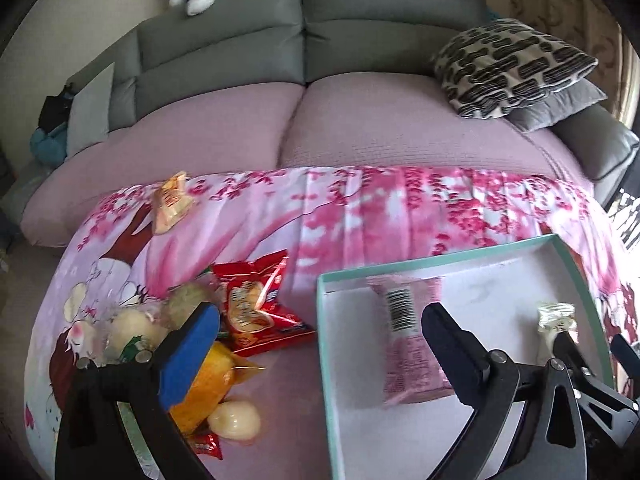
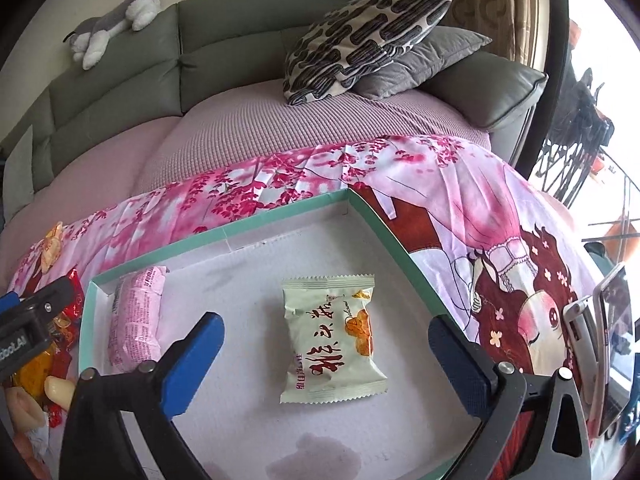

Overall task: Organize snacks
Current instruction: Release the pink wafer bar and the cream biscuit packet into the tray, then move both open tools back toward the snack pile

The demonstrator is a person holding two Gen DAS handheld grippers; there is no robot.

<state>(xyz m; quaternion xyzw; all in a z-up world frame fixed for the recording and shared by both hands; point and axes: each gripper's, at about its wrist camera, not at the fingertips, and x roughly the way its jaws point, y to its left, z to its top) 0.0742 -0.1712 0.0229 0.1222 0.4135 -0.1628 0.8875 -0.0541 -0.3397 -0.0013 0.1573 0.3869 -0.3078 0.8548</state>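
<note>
Two hand-held grippers, left [image 1: 320, 316] and right [image 2: 326, 338], spread wide, seemingly touching nothing.

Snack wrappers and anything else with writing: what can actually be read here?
"Delicious": cream packet, small script; its big red Chinese brush characters I cannot read reliably.
"oboLAI", cut off at the frame edge: left tongs' body.
Pink packet: barcode and fine print, too small.
Red packet: blurred.
</note>
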